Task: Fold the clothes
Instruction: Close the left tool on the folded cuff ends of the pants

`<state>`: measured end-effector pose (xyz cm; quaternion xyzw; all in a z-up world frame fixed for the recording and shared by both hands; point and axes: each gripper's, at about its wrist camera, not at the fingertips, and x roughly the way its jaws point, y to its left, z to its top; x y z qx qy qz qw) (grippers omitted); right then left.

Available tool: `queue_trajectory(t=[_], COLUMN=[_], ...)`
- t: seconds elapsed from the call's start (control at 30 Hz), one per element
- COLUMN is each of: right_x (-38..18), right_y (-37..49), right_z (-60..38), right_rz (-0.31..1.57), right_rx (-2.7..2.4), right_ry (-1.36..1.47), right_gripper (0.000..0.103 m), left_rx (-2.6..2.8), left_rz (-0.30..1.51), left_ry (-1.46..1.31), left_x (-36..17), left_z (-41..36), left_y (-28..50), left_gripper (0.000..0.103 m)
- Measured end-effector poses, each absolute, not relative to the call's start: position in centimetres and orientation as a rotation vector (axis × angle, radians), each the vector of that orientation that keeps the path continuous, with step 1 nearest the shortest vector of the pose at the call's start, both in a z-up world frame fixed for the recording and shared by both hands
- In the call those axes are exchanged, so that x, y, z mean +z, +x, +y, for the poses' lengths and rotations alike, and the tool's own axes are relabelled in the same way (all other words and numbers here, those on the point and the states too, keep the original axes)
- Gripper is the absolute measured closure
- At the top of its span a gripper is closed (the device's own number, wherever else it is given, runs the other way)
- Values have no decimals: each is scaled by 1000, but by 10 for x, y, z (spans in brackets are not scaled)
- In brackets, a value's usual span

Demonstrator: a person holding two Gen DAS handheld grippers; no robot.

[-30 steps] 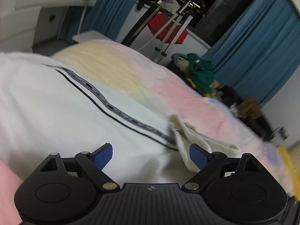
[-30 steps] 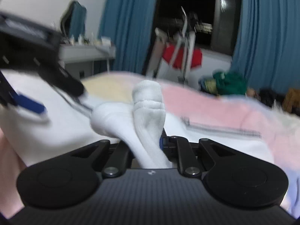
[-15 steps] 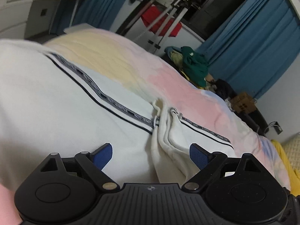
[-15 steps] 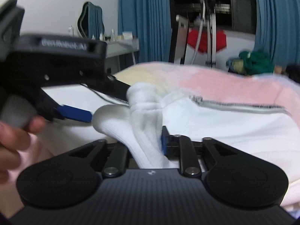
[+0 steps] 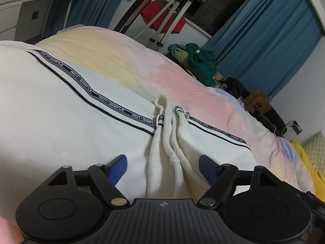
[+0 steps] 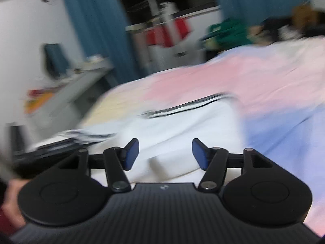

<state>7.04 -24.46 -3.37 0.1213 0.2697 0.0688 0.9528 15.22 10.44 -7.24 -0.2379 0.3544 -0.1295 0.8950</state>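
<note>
The white cotton trousers with a black lettered side stripe [image 5: 85,109] lie on the pastel bed cover [image 5: 193,85]. The left hand-held gripper [image 5: 162,166], jaws closing, straddles the bunched fold untouched; it may catch only some layers. The right hand-held gripper [image 6: 165,154] has just opened, empty

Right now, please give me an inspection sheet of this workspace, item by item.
Surface: bed with a pink, yellow and blue cover.
Job's things: white trousers with a black lettered stripe, folded over; the waistband and its cord lie bunched.
Clutter: nothing seen on the bed.
Grippers: left gripper open, jaws just closing around the waistband, pads not pressing; right gripper open, jaws just opening, nothing between them.
Cables: cable and wall socket.
Surroundings: blue curtains, drying rack, pile of clothes, cardboard box.
</note>
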Motion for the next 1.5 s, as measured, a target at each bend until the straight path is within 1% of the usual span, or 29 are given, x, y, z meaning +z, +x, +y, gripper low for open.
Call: queue_trajectory(t=[0.07, 0.13, 0.2, 0.27, 0.43, 0.53, 0.6, 0.67, 0.73, 0.77, 0.87, 1.0, 1.1, 1.27, 1.33, 1.37, 1.4, 1.43, 1.47, 1.5], right_x=[-46, -62, -74, -84, -93, -91, -90, -90, -89, -89, -91, -89, -89, -91, -90, -90, -90, -90, -90, -90], right_y=[82, 89, 98, 105, 100, 95, 99, 98, 95, 94, 93, 93, 93, 94, 94, 95, 95, 95, 96, 96], right_z=[-249, -259, -277, -292, -295, -295, -292, -288, -287, -288, -291, -287, -285, -289, -285, -283, -282, -281, -280, -279], right_rz=[561, 588, 623, 652, 663, 665, 667, 665, 663, 661, 652, 649, 646, 646, 641, 637, 634, 631, 628, 626], right_rx=[61, 28, 16, 15, 53, 59, 58, 53, 46, 46, 44, 23, 11, 13, 8, 6, 4, 2, -1, -4], right_ry=[152, 127, 281, 434, 529, 554, 525, 499, 495, 497, 518, 511, 511, 542, 514, 498, 486, 479, 472, 465], right_gripper=[42, 43, 41, 41, 40, 40, 40, 40, 40, 40, 40, 40, 40, 40, 39, 39, 39, 39, 39, 39], left_rx=[-299, -329, -351, -357, -341, -348, -367, -389, -396, -394, -397, -446, -489, -497, -475, -459, -436, -410, -394, -381], left_rz=[738, 739, 737, 738, 746, 752, 777, 803, 822, 823, 805, 788, 780, 817, 831, 836, 838, 839, 837, 834], left_ry=[-529, -574, -584, -600, -700, -773, -790, -754, -706, -684, -778, -941, -992, -815, -719, -672, -631, -591, -580, -577], left_x=[-74, -78, -80, -82, -91, -97, -98, -98, -99, -98, -98, -108, -112, -105, -103, -103, -102, -101, -100, -99], left_z=[105, 105, 103, 105, 119, 126, 126, 120, 114, 113, 125, 142, 145, 123, 112, 107, 103, 99, 99, 100], left_y=[155, 156, 155, 156, 162, 167, 175, 182, 185, 185, 186, 189, 195, 203, 203, 203, 202, 201, 197, 194], left_gripper=[38, 39, 38, 38, 38, 33, 26, 25, 25, 28, 29, 25, 22, 21, 26, 33, 44, 51, 67, 79])
